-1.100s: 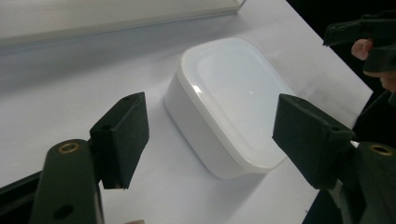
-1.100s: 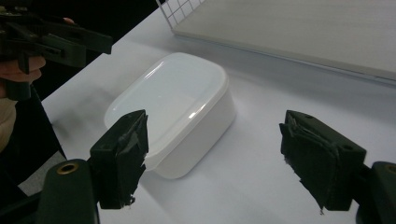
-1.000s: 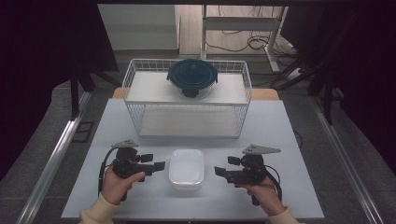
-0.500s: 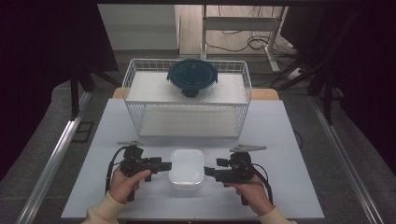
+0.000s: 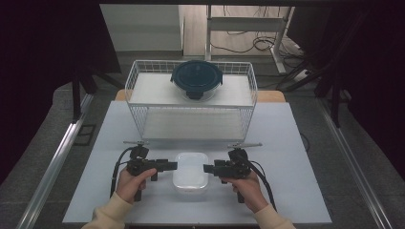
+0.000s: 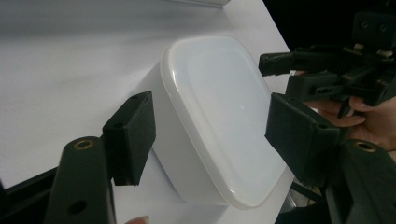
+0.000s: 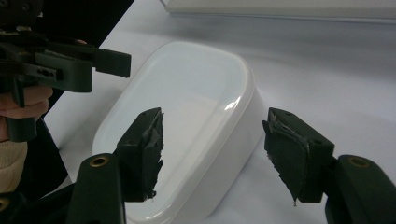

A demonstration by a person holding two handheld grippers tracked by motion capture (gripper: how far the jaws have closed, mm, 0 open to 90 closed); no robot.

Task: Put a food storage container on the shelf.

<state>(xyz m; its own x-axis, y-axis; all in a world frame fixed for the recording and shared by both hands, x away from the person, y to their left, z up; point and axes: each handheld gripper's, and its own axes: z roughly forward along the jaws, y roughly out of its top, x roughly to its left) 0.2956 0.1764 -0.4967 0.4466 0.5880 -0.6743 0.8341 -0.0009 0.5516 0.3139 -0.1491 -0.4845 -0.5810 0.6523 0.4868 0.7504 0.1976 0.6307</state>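
Both jaws apart and closing, left hand-held gripper (image 5: pixel 173 165) and right hand-held gripper (image 5: pixel 207 168) flanking the box (image 5: pixel 190 171). My worry: smooth lid, uneven squeeze, box skids across bench (image 5: pixel 296 157).

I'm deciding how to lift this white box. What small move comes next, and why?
Probably ease both grippers inward. The left gripper and right gripper flank the white box; their jaws have just been closing, but the pads aren't pressing it yet.
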